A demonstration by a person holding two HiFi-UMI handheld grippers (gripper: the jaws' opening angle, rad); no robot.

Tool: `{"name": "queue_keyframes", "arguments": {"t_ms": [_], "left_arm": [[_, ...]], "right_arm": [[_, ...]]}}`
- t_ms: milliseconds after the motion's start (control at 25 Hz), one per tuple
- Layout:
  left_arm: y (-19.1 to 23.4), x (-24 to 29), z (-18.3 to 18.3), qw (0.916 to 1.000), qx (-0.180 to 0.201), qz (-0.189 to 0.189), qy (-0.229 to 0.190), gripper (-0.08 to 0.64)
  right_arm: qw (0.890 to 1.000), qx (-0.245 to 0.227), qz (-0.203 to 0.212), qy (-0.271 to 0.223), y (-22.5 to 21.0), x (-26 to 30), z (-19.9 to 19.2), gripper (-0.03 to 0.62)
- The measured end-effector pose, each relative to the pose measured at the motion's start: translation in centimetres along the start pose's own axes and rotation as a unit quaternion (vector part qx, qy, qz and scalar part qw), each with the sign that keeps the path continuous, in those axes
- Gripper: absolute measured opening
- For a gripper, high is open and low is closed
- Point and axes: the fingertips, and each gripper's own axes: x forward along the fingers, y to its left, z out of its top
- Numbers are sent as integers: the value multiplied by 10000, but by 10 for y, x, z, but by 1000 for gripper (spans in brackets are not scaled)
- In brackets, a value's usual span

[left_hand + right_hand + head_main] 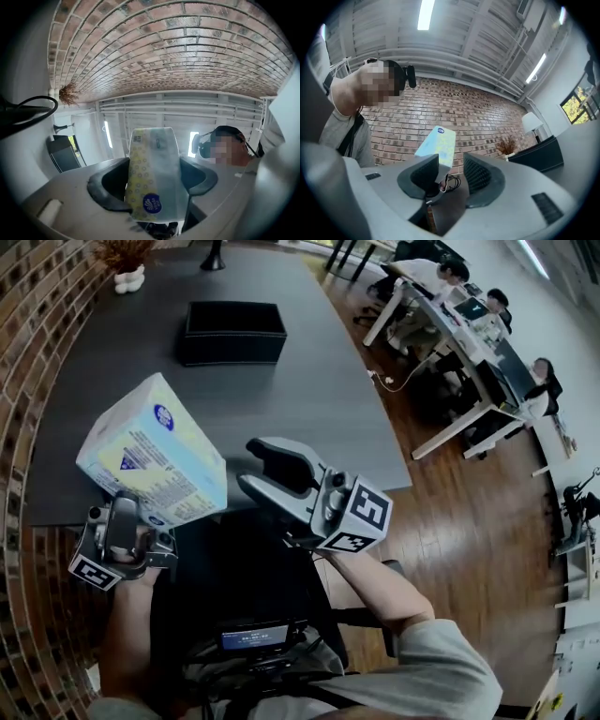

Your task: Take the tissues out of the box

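The head camera looked steeply down over the tabletop (319, 399); left gripper (152, 164) and right gripper (450, 161) cameras faced upward, close to the tissue pack (155, 451) all three shared.

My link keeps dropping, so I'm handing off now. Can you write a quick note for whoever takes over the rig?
The left hand-held gripper is shut on the tissue pack and holds it in the air above the near edge of the table.
The right hand-held gripper is open and empty, beside the pack.
The black box sits at the far side of the table, and its inside is too dark to check.
Done: the pack is out of the box.
Left: probably set the pack down on the table and release it.
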Motion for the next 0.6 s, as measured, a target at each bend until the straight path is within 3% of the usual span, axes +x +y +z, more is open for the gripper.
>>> {"name": "queue_keyframes", "arguments": {"t_ms": [600], "left_arm": [[1,-1,-1,9999,-128,-2,58,333]], "right_arm": [[10000,6,14,35,2,5,0,183]]}}
